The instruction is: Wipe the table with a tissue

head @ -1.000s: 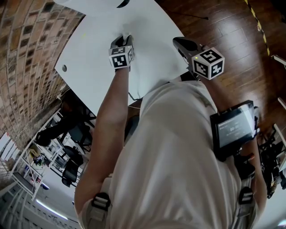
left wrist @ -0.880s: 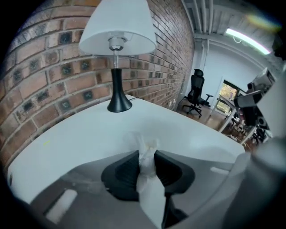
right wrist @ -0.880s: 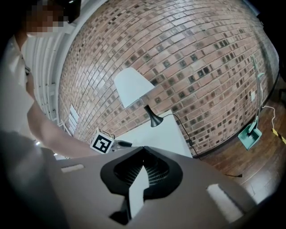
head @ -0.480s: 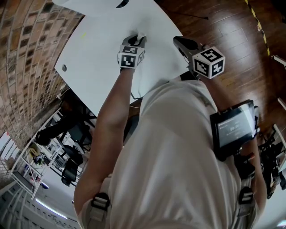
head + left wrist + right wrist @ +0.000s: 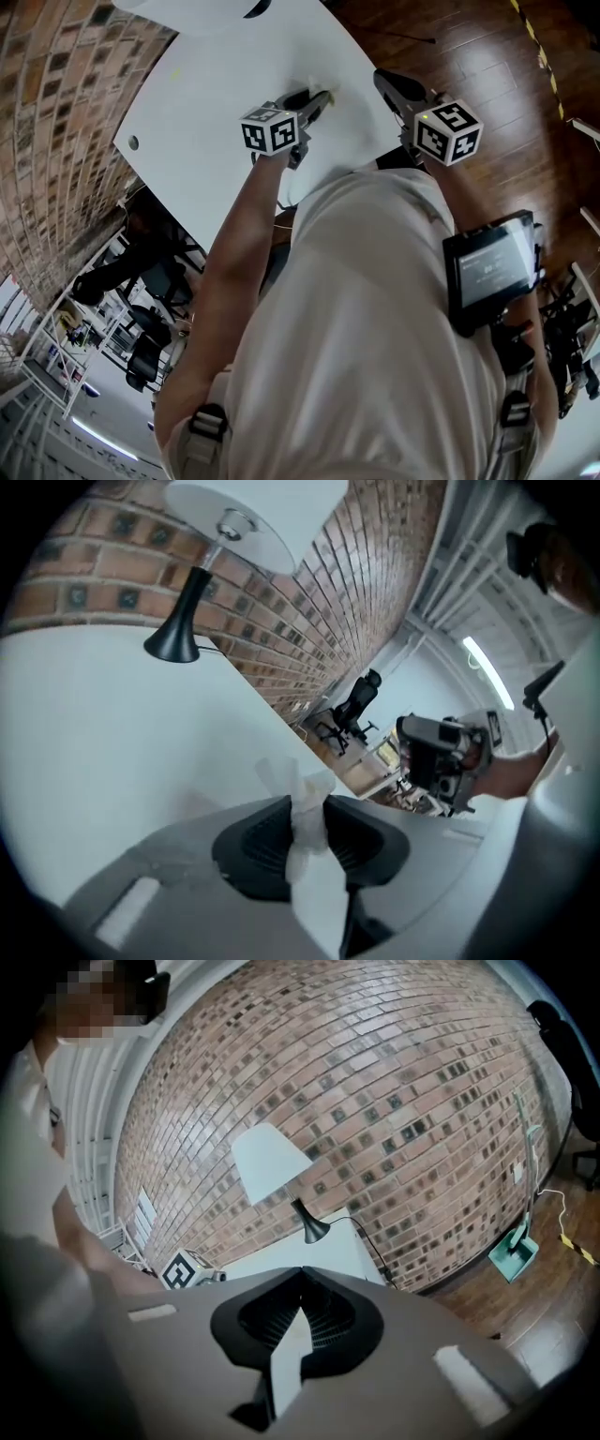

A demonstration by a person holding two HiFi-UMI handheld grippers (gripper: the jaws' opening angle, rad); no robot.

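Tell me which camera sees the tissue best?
The left gripper view: the crumpled white paper tissue sits close up, pinched in the left claw. The head view shows only a pale scrap at that claw's tip. The right gripper view misses it.

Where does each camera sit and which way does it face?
Head view: on the person's head, facing steeply down at the table; torso, left arm, left gripper and right gripper show.
Left gripper view: on the left gripper, looking along jaws shut on the tissue, across the table to the lamp; the right hand shows.
Right gripper view: on the right gripper, facing the brick wall; the person's shirt shows at left.
Shared: both gripper views show lamp and brick wall.
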